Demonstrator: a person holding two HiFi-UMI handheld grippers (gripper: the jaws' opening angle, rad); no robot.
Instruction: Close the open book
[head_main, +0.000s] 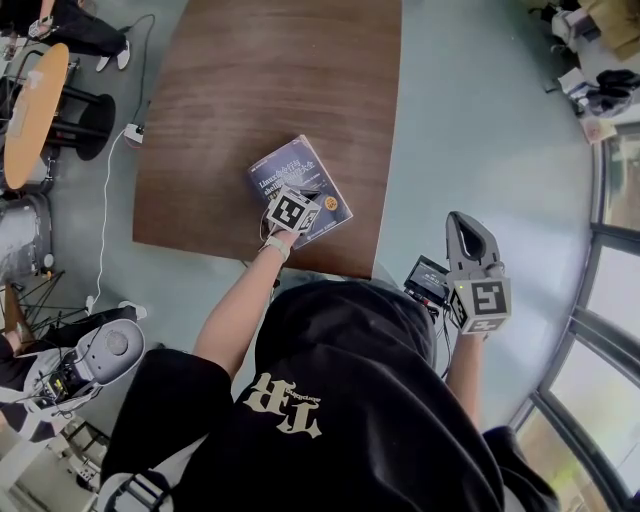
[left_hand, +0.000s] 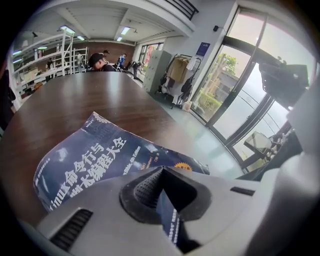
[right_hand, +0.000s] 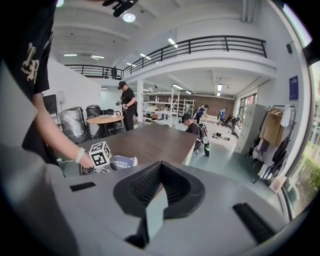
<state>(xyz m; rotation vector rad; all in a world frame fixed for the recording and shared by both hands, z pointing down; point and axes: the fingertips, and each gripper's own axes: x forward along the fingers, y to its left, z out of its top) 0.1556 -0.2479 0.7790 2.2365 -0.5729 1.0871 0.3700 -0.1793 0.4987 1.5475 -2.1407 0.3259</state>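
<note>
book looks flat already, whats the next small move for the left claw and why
Probably lift the left claw straight up off it. The book lies closed, cover up, on the table, with that claw's jaws together over its near corner; the right claw hangs clear of the table.

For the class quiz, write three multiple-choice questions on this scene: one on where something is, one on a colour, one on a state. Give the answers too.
1. Where is the right claw?
A. off the table, over the floor
B. over the table's middle
C. resting on the table's far end

2. The book has a cover that is:
A. red
B. dark blue
C. green

3. The book is:
A. open flat
B. standing upright
C. closed

Answers: 1 A, the head view shows it past the table's edge; 2 B, the cover is dark blue in every view; 3 C, it lies cover up, no pages showing.
</note>
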